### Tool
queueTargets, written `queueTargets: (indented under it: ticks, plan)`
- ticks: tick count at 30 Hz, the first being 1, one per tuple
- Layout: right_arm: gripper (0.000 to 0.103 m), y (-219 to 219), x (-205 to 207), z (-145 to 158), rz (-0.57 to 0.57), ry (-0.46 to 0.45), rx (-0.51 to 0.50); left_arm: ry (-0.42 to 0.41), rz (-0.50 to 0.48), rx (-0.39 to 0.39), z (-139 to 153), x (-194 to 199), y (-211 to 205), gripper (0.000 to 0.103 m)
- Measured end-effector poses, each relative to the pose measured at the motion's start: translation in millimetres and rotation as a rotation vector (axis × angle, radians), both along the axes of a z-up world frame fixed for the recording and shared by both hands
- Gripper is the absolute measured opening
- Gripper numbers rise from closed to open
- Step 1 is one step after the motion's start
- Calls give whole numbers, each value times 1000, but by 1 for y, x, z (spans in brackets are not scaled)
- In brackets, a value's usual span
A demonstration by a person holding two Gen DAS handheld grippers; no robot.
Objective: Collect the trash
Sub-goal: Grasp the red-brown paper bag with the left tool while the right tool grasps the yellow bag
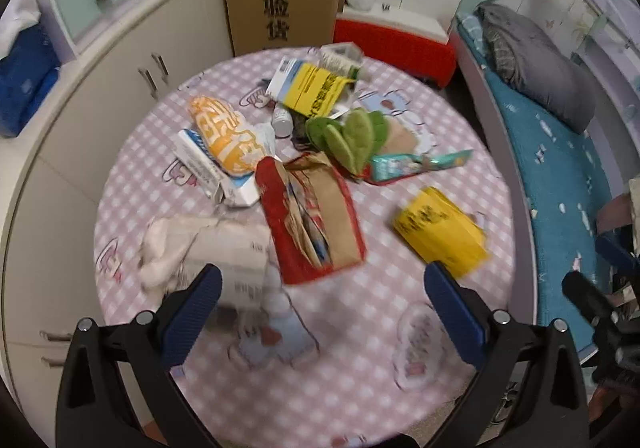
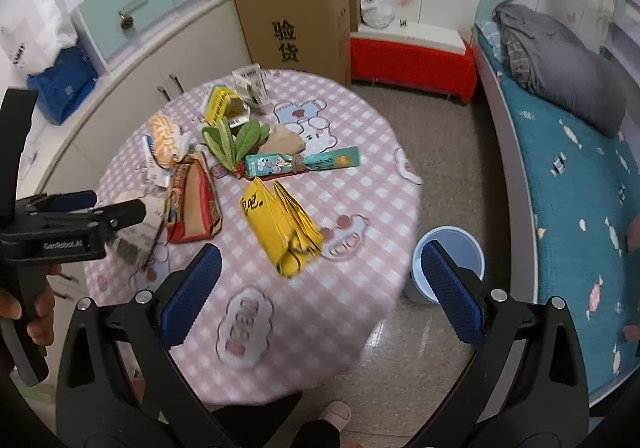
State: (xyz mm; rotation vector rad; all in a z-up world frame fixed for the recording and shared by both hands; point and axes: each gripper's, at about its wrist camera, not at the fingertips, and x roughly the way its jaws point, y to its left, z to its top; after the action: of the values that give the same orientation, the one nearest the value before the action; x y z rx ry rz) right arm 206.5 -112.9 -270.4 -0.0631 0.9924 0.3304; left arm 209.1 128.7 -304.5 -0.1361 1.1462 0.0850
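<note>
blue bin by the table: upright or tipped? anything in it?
Upright: the blue bin stands on the floor beside the table, its round opening facing up. Contents: cannot tell, the right tool partly hides the inside.

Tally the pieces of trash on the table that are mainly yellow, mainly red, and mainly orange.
Yellow: 2, the folded yellow bag near the table's front and the yellow-labelled box at the far side.
Red: 1, the torn red packet.
Orange: 1, the orange-and-white snack bag.
Total: 4
</note>
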Motion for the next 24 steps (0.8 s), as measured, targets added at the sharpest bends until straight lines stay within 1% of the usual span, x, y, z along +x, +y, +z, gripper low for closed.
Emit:
queueTargets:
  ticks: [2, 4, 6, 9, 11, 12, 13, 14, 15, 16, 18, 19, 20, 21, 22, 23, 24]
  plan:
    - [98, 13, 15, -15, -3, 24, -13, 26, -25, 2, -15, 19, 6, 99]
    - [98, 24, 27, -30, -12, 53, -29, 81, -46, 3, -33, 35, 12, 99]
    - [98, 31, 38, -42, -19, 80, -30, 106, -57, -18, -43, 42, 19, 99]
    - [98, 42, 51, -58, -15, 107, -53, 170, -75, -27, -63, 51, 24, 99]
    - [98, 49, 61, -70, 7, 130, -65, 181, -95, -27, -71, 55, 26, 98]
    - [98, 53, 64, -75, 16, 142, -65, 184, -109, -37, -75, 57, 26, 89]
    - [98, 56, 69, -80, 28, 155, -66, 188, -134, -65, -77, 58, 26, 67]
    - [97, 58, 71, -82, 42, 165, -58, 203, -152, -78, -80, 60, 26, 59]
    - [97, 62, 73, -86, 59, 178, -54, 214, -163, -90, -83, 62, 25, 56]
    - [94, 65, 75, -89, 69, 186, -64, 213, -166, -109, -84, 63, 26, 49]
    - [72, 73, 78, -95, 102, 222, -54, 218, -172, -155, -85, 64, 28, 37]
    - [55, 74, 79, -99, 115, 247, -40, 220, -167, -153, -85, 64, 28, 31]
    - [54, 76, 80, -101, 122, 268, -30, 216, -164, -152, -84, 63, 28, 27]
    - [53, 76, 80, -100, 125, 266, -27, 214, -160, -151, -82, 62, 30, 22]
    - [50, 75, 80, -100, 129, 270, -26, 213, -152, -161, -79, 60, 30, 21]
    - [45, 73, 81, -99, 128, 280, -18, 212, -145, -175, -76, 59, 31, 21]
    - [41, 71, 81, -98, 124, 289, 6, 211, -136, -183, -73, 57, 31, 20]
